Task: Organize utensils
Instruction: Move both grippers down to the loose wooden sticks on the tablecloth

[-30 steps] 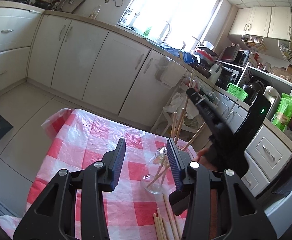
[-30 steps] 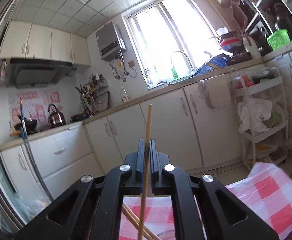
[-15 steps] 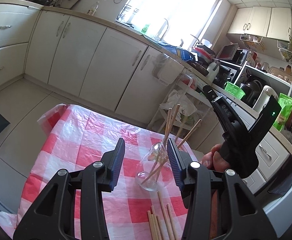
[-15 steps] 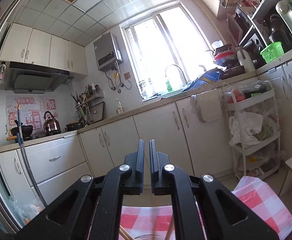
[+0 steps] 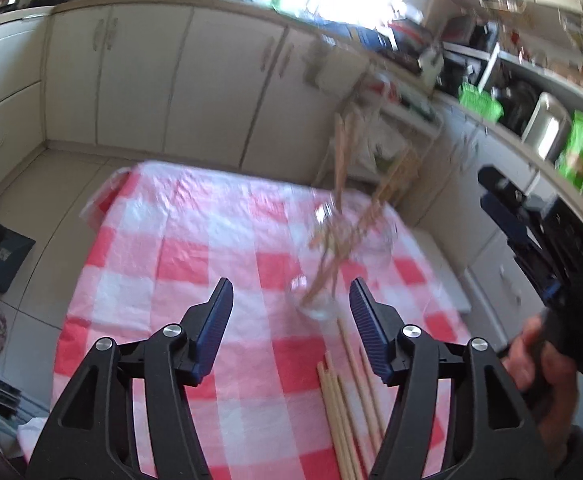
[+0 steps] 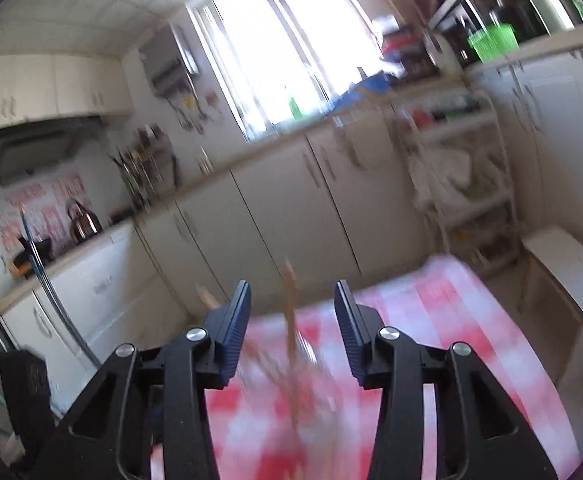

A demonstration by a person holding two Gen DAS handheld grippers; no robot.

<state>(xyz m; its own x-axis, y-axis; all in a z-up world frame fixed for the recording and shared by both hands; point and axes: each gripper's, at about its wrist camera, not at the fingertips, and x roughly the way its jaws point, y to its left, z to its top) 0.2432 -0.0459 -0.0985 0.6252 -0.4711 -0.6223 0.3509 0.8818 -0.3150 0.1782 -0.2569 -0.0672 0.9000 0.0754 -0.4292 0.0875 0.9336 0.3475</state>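
A clear glass jar (image 5: 331,272) stands on the red and white checked tablecloth (image 5: 195,264), with several wooden chopsticks (image 5: 341,168) sticking up out of it. More loose chopsticks (image 5: 347,396) lie flat on the cloth just in front of the jar. My left gripper (image 5: 289,316) is open and empty, just short of the jar. My right gripper (image 6: 291,322) is open and empty above the jar; the chopsticks (image 6: 290,300) rise blurred between its fingers. The right gripper also shows at the right of the left wrist view (image 5: 531,224), held by a hand.
White kitchen cabinets (image 5: 179,72) run behind the table. A white wire trolley (image 6: 463,184) stands past the table's far corner. A white stool or box (image 6: 567,272) sits beside the table. Both views are motion-blurred.
My right gripper let go of the chopstick it held, which now stands in the jar, and has opened wide. My left gripper has opened wider and the view has tilted down.
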